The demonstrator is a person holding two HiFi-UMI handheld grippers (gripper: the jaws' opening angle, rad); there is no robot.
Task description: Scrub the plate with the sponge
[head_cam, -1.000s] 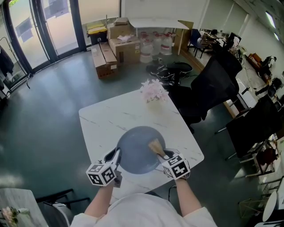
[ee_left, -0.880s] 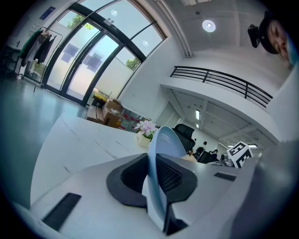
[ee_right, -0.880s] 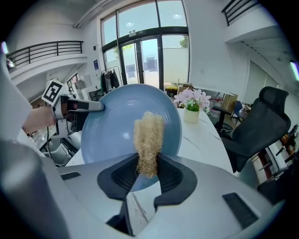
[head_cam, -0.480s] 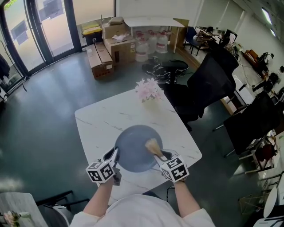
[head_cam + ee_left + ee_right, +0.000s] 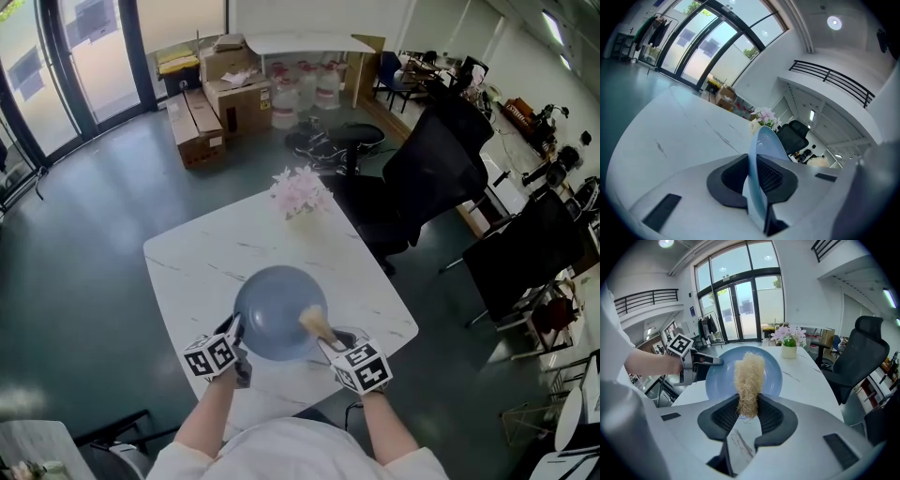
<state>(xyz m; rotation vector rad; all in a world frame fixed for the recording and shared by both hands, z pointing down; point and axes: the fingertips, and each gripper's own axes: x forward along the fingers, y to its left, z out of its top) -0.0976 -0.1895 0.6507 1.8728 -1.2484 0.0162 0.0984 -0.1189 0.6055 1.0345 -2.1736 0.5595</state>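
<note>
Change: left gripper [image 5: 234,330] and the plate [image 5: 272,323] it carries have come down a little toward the table [image 5: 216,253] over the last second. The right gripper [image 5: 336,339] has barely shifted.
Meaning: I read that as settling the plate at a working angle, not scrubbing yet. The sponge [image 5: 316,323] sits on the same right-of-centre patch in all three head frames, so I see no stroke.
Left tongs: narrow, clamped on the plate's near-left rim. The plate stands edge-on between the pads in the left gripper view.
Right tongs: closed on the sponge, a pale fibrous wad sticking out past the jaws.
Sponge position: tip against the plate's face, right of centre, toward my side.
Plate position: over the near edge of the table, tilted with its face toward the right gripper. I can't tell whether its lower rim rests on the table.
Plate contents: nothing but the sponge tip, with no food, water or foam that I can see.
Vase [image 5: 300,192]: far side of the table, well apart from the plate, pink flowers in it.
Boxes [image 5: 220,94]: cardboard, on the floor beyond the table, contents not readable.
Task status: contact made; my call is that the scrub strokes are still to do.
</note>
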